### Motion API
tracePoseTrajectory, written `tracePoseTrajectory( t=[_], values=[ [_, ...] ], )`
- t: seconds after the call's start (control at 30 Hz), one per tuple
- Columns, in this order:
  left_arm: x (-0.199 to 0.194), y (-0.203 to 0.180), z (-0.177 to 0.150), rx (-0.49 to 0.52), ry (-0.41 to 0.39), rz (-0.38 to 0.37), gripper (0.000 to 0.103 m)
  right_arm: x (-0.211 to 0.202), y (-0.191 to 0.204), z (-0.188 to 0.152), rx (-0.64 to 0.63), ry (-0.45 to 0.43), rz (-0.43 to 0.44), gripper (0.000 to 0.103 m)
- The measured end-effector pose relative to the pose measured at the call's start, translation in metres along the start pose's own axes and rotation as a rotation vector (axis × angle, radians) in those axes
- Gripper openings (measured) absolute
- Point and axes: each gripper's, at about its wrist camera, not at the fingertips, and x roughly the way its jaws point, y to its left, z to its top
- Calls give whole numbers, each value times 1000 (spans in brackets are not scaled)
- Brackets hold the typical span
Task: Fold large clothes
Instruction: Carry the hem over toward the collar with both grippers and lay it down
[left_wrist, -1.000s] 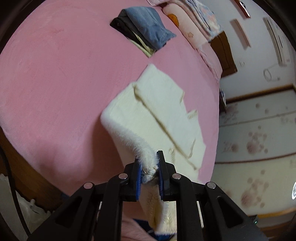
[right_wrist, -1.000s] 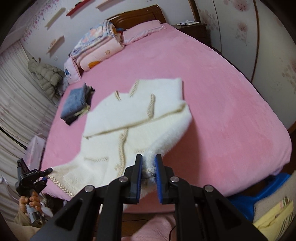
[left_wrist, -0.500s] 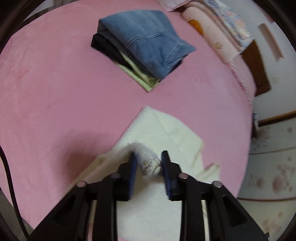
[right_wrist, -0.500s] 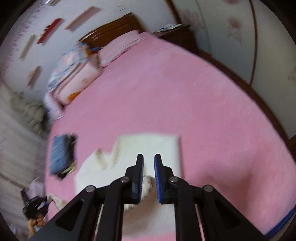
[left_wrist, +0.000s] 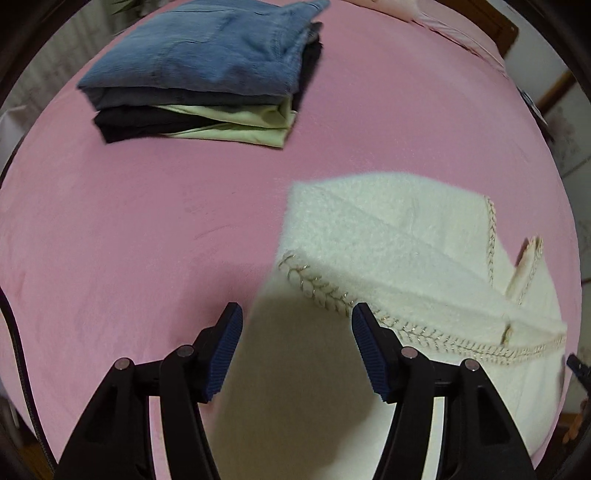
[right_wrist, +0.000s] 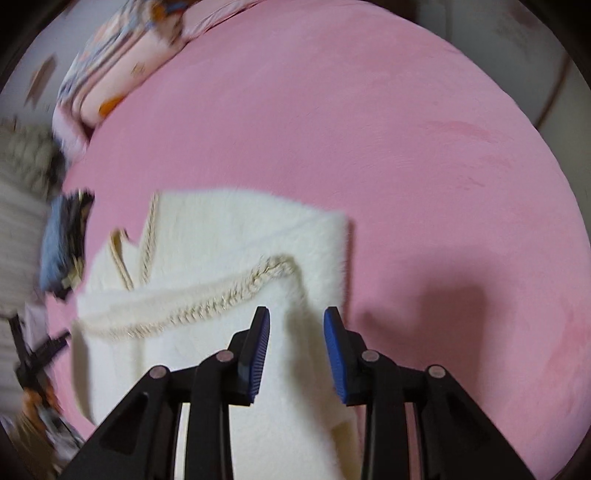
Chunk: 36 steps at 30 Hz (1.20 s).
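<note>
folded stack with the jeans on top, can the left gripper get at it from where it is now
Probably yes. The left gripper is open over the white sweater, holding nothing, its jaws having just been opening. Only bare pink bedspread lies between it and the stack; nothing blocks the way.

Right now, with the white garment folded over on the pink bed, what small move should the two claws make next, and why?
Probably lift both claws straight up. The left claw and right claw have just been opening, and their pads no longer press the white garment, which lies folded on the pink bed. Rising straight should avoid dragging the fold.
</note>
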Motion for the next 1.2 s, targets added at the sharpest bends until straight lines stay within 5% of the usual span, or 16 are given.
tracePoseTrajectory(
  t=[0.4, 0.53, 0.83, 0.9, 1.1, 1.2],
  values=[
    [36, 8, 19, 101, 49, -141, 54, 56, 25, 12, -122, 46, -69, 43],
    [38, 14, 20, 143, 62, -193, 54, 55, 21, 8, -163, 88, 12, 22],
    [53, 28, 28, 125, 200, -315, 64, 69, -1, 10, -68, 124, 95, 27],
    [54, 24, 27, 129, 196, -306, 63, 72, 1, 7, -44, 111, 100, 28],
    [25, -7, 10, 255, 76, -97, 25, 51, 15, -1, -39, 70, -16, 15],
    [-2, -15, 2, 243, 16, -36, 21, 20, 37, -12, -78, -24, -38, 13]
  ],
)
